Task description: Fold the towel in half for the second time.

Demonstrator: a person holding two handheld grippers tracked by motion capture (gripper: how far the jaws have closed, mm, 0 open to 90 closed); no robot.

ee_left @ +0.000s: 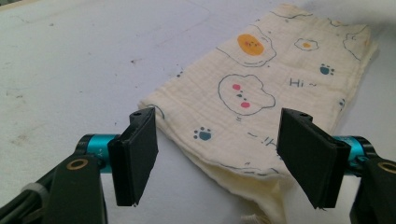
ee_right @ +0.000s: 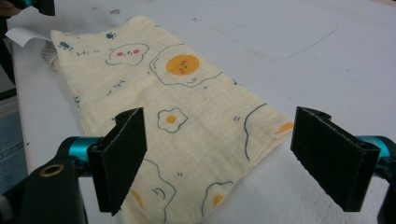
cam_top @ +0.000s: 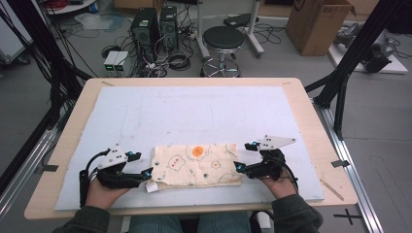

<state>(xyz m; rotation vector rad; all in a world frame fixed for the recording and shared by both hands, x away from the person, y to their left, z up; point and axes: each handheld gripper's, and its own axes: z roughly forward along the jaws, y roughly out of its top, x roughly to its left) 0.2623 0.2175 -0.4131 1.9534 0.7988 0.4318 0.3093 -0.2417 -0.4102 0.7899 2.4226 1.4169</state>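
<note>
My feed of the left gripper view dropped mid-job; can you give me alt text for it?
The left tongs stand open, black pads either side of the near corner of a folded cream cloth printed with fried eggs, paw prints and bear faces. The cloth lies flat on a white mat, unpinched, running away to the upper right.

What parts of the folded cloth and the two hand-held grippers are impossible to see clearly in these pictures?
- Cloth underside and inner layers: hidden by its own fold, all views.
- Near cloth corner, left gripper view: cut off by the bottom edge.
- White tag text: too small, and partly cut off by the edge in the right gripper view.
- Left hand-held gripper and right hand-held gripper pads: too small in the high view.
</note>
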